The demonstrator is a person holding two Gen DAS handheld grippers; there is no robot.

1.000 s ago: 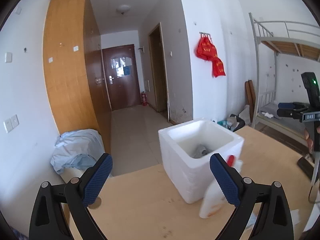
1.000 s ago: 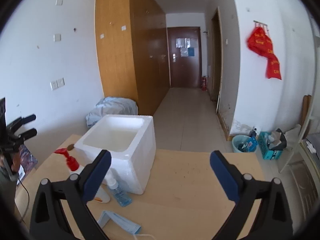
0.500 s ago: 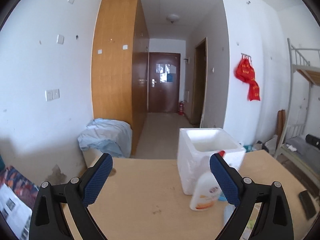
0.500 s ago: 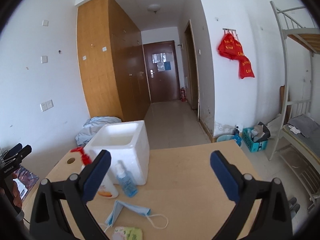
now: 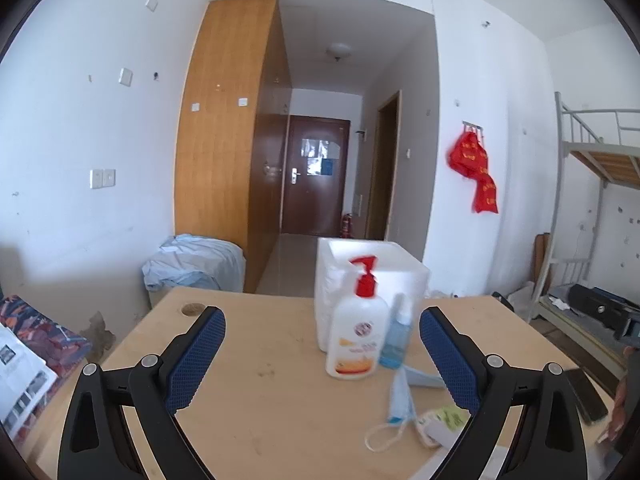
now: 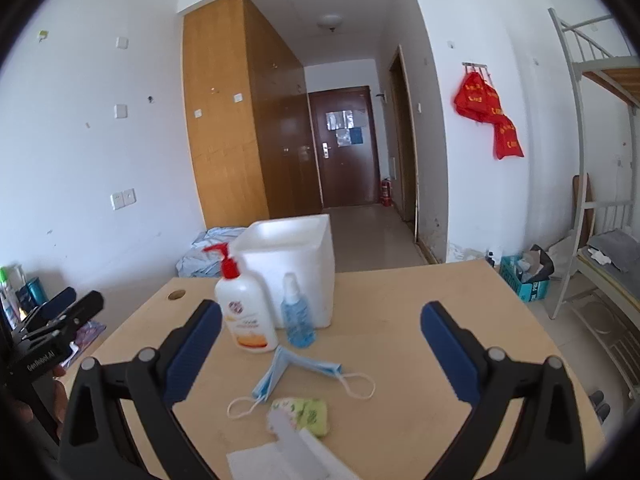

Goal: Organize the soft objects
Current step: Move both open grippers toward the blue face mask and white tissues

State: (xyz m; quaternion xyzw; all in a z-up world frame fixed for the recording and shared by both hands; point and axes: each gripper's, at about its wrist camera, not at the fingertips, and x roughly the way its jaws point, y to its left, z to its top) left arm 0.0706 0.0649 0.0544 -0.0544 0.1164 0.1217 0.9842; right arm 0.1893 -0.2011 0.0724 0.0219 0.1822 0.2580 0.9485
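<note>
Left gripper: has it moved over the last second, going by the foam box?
Yes. The left gripper has pulled back and swung left: the foam box, earlier close and seen from above, now stands farther off behind the pump bottle.

Bare tabletop [image 6: 400, 320] right of foam box [image 6: 296, 264], pump bottle [image 6: 246, 312] and spray bottle [image 6: 298, 316] crowding its front.

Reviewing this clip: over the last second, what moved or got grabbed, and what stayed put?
Both grippers pulled back from the foam box: the left gripper swung away from its opening, and the right gripper now sees the mask and tissue pack. Nothing was grasped or released; both are open and empty. The box, pump bottle and blue bottle stayed put on the table.
</note>
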